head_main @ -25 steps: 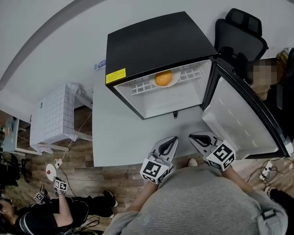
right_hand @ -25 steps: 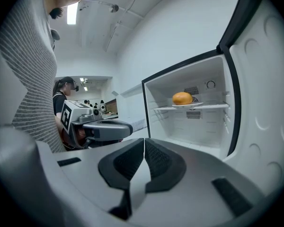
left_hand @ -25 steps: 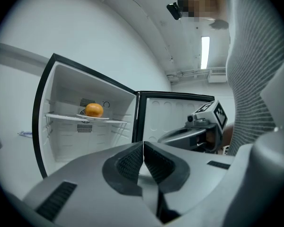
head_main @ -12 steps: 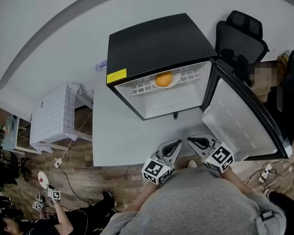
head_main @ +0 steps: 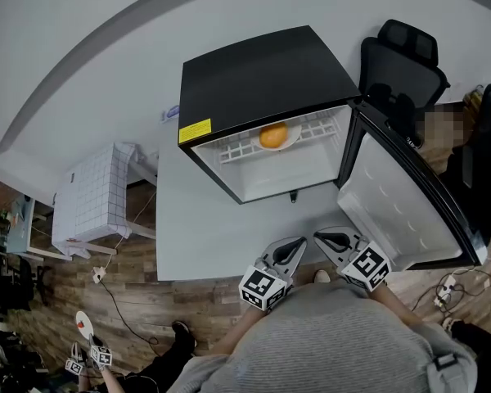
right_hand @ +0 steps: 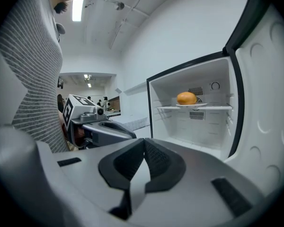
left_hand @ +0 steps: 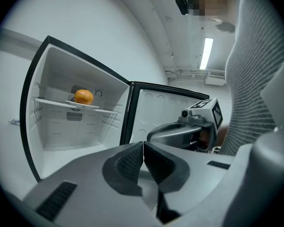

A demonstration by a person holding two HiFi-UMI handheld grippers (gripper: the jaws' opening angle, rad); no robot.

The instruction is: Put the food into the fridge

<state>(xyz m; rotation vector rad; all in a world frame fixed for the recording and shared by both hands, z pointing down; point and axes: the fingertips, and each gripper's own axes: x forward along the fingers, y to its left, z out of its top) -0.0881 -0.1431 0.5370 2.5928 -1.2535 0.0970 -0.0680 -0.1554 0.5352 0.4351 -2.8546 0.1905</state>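
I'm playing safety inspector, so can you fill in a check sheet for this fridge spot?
Surface: pale grey table, with the fridge standing on it.
Job's things: orange food on a plate on the fridge shelf; fridge door wide open.
Clutter: nothing seen.
Grippers: left tool shut, empty; right tool shut, empty; both near the table's front edge.
Cables: floor cable at left; power strip with cables at right.
Surroundings: wooden floor, black chair, white gridded stand.

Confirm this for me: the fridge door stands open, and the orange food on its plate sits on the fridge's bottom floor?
No. The orange food on its plate sits on the upper shelf, not the floor; the right gripper view shows it. The door is open.
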